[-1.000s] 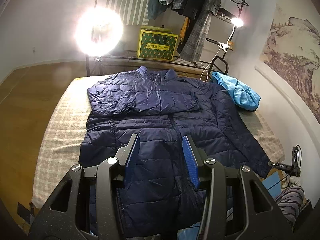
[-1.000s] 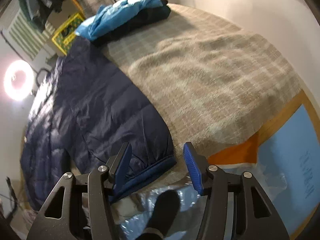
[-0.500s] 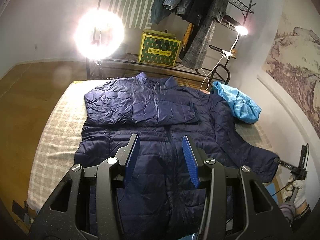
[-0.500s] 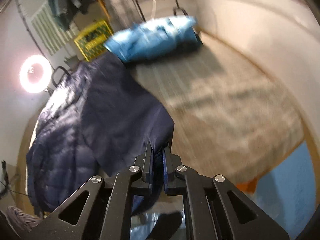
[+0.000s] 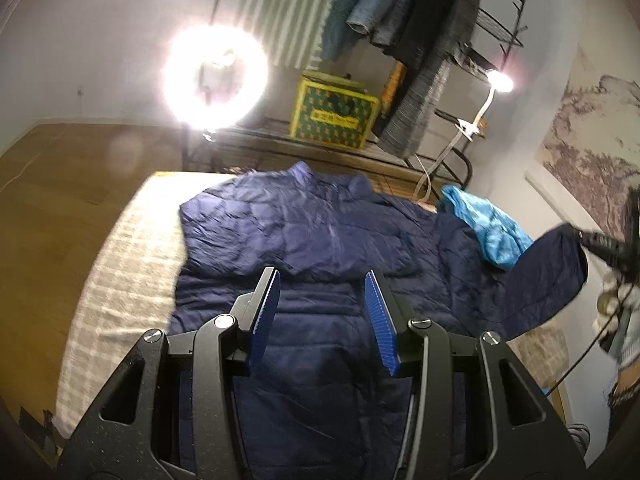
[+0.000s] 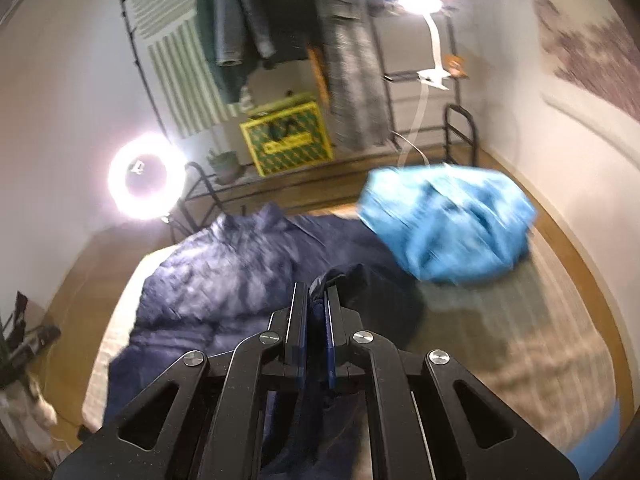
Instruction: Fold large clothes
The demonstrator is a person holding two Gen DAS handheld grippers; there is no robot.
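Observation:
A navy puffer jacket lies front up on the bed, collar at the far end, its left sleeve folded across the chest. My left gripper is open and empty, hovering above the jacket's lower front. My right gripper is shut on the cuff of the jacket's right sleeve and holds it lifted off the bed. In the left wrist view that sleeve hangs raised at the right, with the right gripper at its end.
A crumpled light blue garment lies on the bed's far right corner, also in the right wrist view. The checked bed cover shows on both sides. A ring light, a yellow box and a clothes rack stand behind.
My right gripper closed on the sleeve cuff and lifted it up and inward over the bed. My left gripper stayed open, drawing back slightly above the jacket.

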